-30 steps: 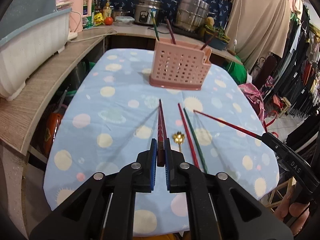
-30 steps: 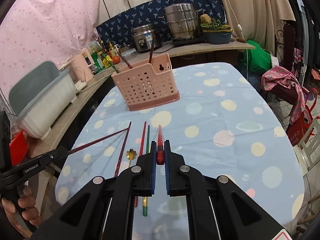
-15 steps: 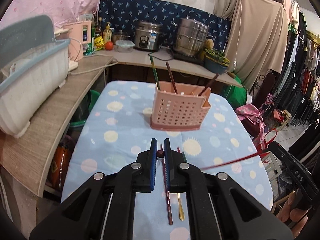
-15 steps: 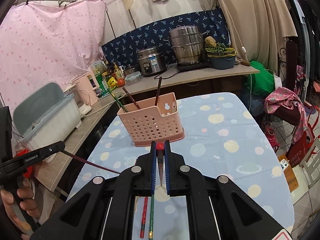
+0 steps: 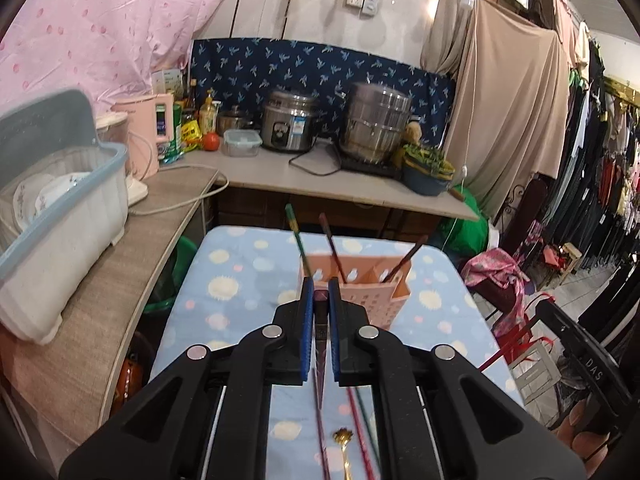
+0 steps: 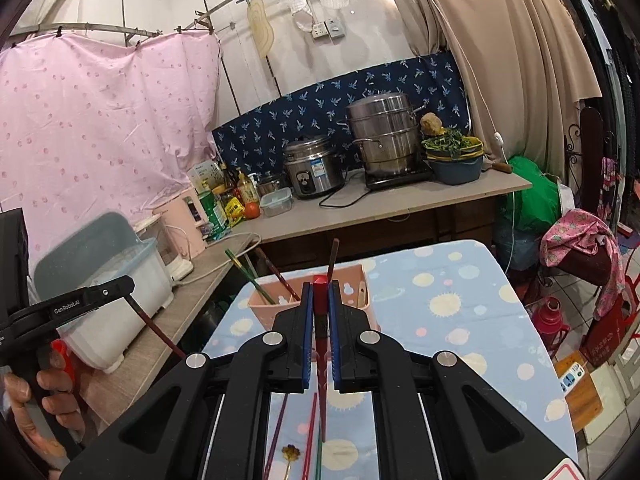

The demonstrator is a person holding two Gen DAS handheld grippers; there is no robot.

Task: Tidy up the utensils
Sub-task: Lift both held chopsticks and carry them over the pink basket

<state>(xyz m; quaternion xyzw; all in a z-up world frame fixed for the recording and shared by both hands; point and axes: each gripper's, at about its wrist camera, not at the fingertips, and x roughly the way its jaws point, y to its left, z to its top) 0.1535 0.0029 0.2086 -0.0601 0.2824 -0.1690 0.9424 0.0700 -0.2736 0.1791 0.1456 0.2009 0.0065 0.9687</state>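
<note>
Blue spotted tablecloth is now left well below: both chopsticks have been lifted off it. Left gripper pinches a dark chopstick, right gripper a red chopstick, each just short of the pink basket, ready for dropping in.

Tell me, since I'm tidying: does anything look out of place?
Yes: chopsticks and a gold spoon lie loose on the table instead of in the pink holder. Each gripper, left and right, grips one chopstick.
</note>
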